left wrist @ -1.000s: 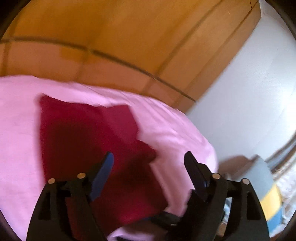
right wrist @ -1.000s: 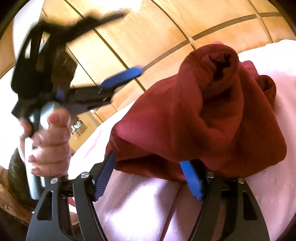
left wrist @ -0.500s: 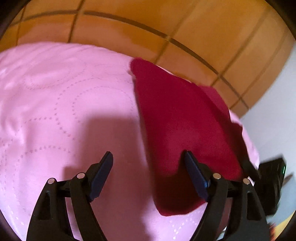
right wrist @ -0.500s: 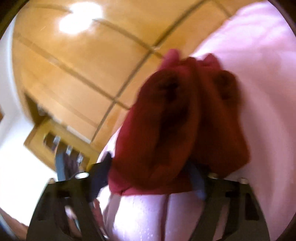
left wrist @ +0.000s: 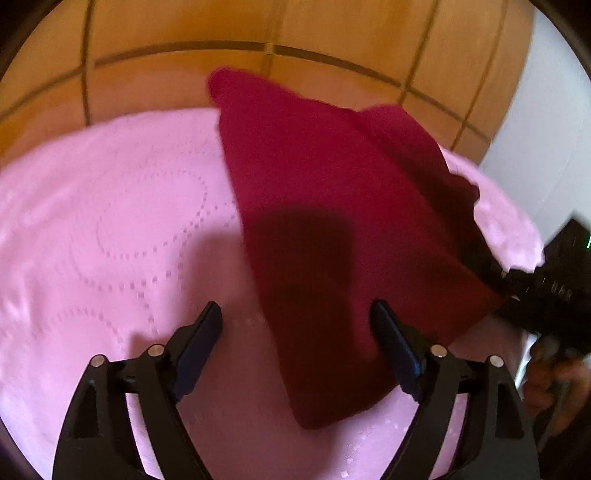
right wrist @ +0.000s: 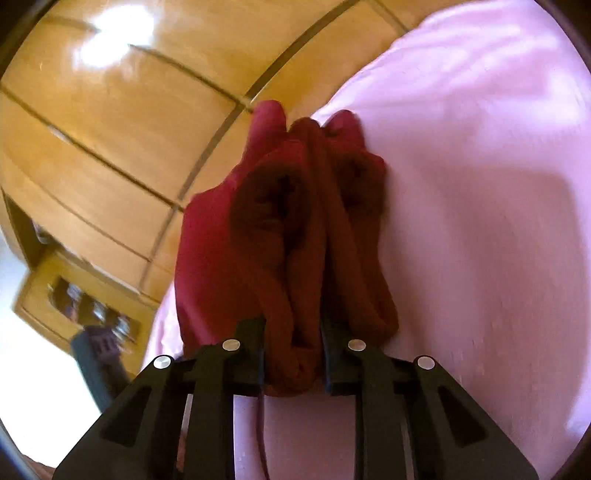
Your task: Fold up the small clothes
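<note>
The small dark red knit garment lies on the pale pink quilted bedspread, with wooden wardrobe panels behind. In the left wrist view it spreads as a flat, roughly triangular sheet ahead of the left gripper, running from a pointed far corner down to a loose near corner that reaches between and just past the right-hand finger. Its right edge is pulled towards the right gripper, which shows there as a black body at the cloth's edge with a hand below it.

In the right wrist view the garment bunches into thick upright folds straight ahead of the right gripper, whose two fingers are clenched on a gathered ridge of the fabric between them. Those jaws have just been closing; a second ago they stood wide with the cloth heaped loosely in front, and the folds are now squeezed narrow.

The left gripper is released, its jaws wide and just opened a little further, pinching nothing. A second ago the garment lay crumpled in front of it; now the cloth is drawn out flatter and sits to the right.
</note>
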